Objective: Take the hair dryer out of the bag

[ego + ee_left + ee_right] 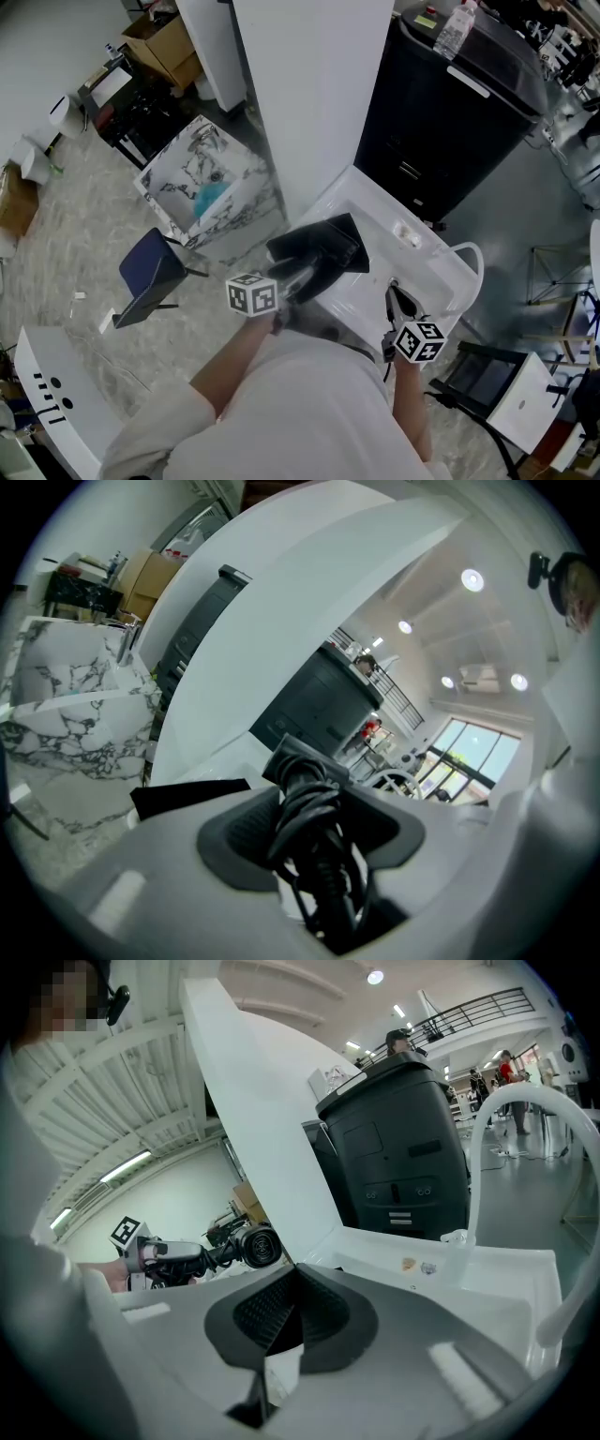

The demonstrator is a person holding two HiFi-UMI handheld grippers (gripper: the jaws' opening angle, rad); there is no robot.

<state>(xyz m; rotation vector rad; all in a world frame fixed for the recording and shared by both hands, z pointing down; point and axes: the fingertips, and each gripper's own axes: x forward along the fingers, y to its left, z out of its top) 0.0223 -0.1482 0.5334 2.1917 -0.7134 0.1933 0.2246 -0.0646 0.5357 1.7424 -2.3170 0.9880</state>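
One hair dryer, clamped in left gripper; right gripper closed

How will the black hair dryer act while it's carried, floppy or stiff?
The black plastic hair dryer looks hard, so it probably stays stiff. Its black cord is wound round the handle between the left tongs, so it likely won't dangle, though loops might slip. Its round barrel could roll if set down.

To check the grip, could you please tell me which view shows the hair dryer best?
The right gripper view: the hair dryer shows clearly, held in the left gripper. The left gripper view shows just its cord-wrapped handle; the head view loses it against the black bag.
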